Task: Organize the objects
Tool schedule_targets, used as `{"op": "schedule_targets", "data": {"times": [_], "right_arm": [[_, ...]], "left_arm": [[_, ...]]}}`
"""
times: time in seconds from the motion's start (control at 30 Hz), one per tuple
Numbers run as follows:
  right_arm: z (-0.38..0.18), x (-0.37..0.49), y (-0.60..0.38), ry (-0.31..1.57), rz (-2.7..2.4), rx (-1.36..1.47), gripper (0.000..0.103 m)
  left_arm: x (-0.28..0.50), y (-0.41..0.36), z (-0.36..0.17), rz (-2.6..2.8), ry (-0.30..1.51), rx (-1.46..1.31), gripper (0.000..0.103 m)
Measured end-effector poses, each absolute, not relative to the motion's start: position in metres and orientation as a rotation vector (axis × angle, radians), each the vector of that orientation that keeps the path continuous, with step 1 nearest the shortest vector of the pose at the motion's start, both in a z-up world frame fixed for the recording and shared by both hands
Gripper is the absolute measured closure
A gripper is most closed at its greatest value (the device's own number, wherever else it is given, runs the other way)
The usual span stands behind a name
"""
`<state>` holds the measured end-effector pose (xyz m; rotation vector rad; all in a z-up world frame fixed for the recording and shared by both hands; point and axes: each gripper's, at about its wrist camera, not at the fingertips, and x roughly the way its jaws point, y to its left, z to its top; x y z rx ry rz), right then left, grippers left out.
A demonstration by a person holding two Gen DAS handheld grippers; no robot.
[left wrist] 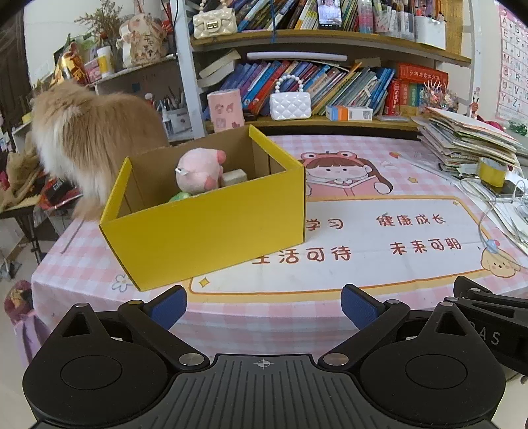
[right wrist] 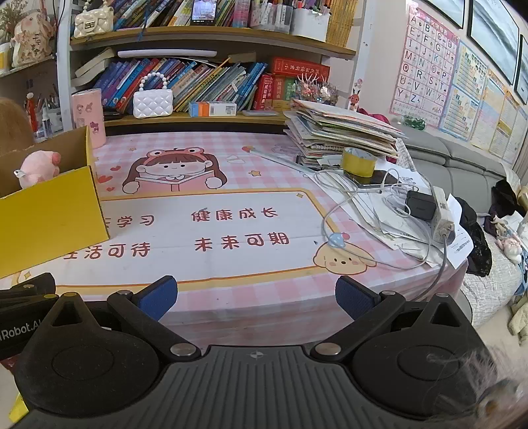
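One yellow box (left wrist: 211, 227) stands on the pink checked tablecloth (left wrist: 363, 158), at the table's left side; in the right wrist view the box (right wrist: 49, 214) sits at the left edge of the frame. It is open at the top. Its long axis runs from the near left corner toward the far right, so one long wall faces the left gripper at a slant and a short end faces the printed girl on the cloth.

Inside the box, three things can be counted: one pink plush (left wrist: 198, 171) lying against the near wall with its round feet toward the right, one pale block (left wrist: 235, 176) just beside it, and a bit of something green (left wrist: 180, 197) under the plush — too little shows to tell what it is. The right wrist view shows only the plush (right wrist: 38, 166) above the box rim.

Two grippers, both empty. The left gripper (left wrist: 264, 305) hangs low at the table's near edge, its blue pads (left wrist: 168, 307) spread wide, well apart from the box. The right gripper (right wrist: 255, 298) is likewise spread wide over the near edge, facing the middle of the cloth.

One fluffy tan animal (left wrist: 82, 132) stands behind the box at the table's far left corner. On the right lie one stack of papers (right wrist: 343, 128), one yellow tape roll (right wrist: 358, 163) and a tangle of white cables (right wrist: 379, 198). Two small quilted handbags show — a white bag (left wrist: 290, 104) on the lower shelf, a cream bag (left wrist: 214, 19) above.
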<state>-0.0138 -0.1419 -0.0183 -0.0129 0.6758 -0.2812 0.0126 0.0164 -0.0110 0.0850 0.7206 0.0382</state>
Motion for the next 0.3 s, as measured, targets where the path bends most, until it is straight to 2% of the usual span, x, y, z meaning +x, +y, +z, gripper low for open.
{"op": "schedule_targets", "data": {"times": [0.3], "right_arm": [[-0.0196, -0.0089, -0.1416, 0.687, -0.277, -0.013, 0.000]], "left_arm": [[0.0179, 0.0153, -0.0136, 0.040, 0.737, 0.074, 0.000]]}}
